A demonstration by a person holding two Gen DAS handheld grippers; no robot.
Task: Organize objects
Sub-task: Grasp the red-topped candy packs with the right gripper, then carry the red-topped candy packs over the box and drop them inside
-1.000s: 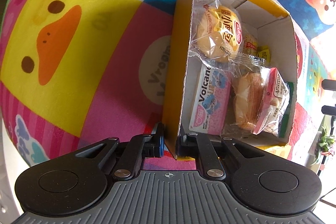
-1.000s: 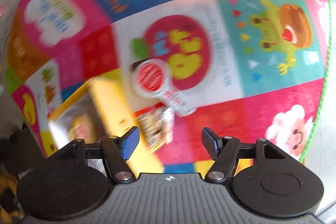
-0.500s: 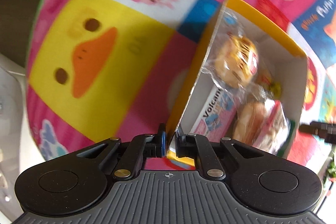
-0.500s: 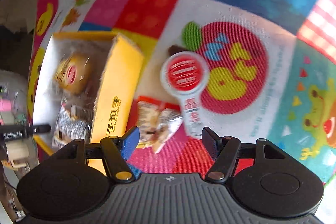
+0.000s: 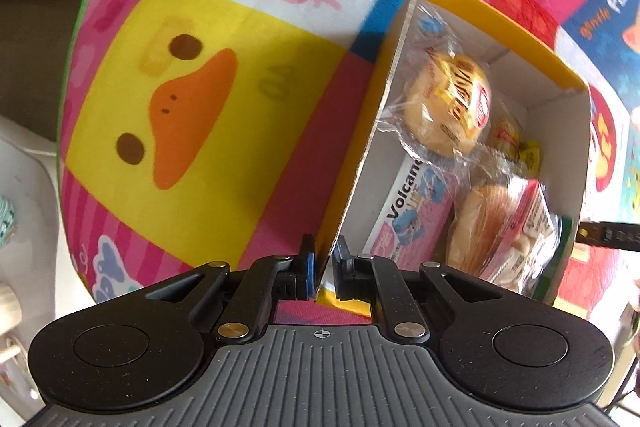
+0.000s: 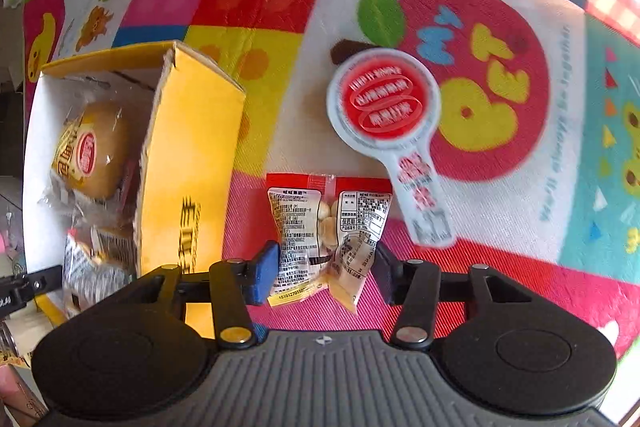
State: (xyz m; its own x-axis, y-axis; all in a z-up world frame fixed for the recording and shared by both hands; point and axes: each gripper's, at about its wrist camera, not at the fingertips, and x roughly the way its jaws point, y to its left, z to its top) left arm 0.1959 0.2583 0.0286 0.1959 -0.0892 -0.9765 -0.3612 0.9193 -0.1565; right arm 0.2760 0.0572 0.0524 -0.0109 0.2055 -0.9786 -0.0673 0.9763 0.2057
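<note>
My left gripper (image 5: pixel 323 267) is shut on the near wall of a yellow cardboard box (image 5: pixel 360 131). The box holds a wrapped bun (image 5: pixel 448 107), a pink Volcano packet (image 5: pixel 412 211) and other wrapped snacks. In the right wrist view the same box (image 6: pixel 188 155) stands at the left. My right gripper (image 6: pixel 325 267) is open, with a fingertip on each side of a clear nut packet with red trim (image 6: pixel 328 227) lying on the mat. A white spoon-shaped jelly pack with a red label (image 6: pixel 384 103) lies just beyond it.
Everything rests on a bright patchwork play mat (image 5: pixel 192 99). The mat's green edge (image 5: pixel 76 39) and bare floor lie to the left in the left wrist view. The left gripper's tip (image 6: pixel 24 287) shows at the box's near left corner in the right wrist view.
My right gripper has swung and come down toward the mat, and the nut packet now sits between its open fingers. My left gripper has stayed shut on the box wall and tilted the view.
</note>
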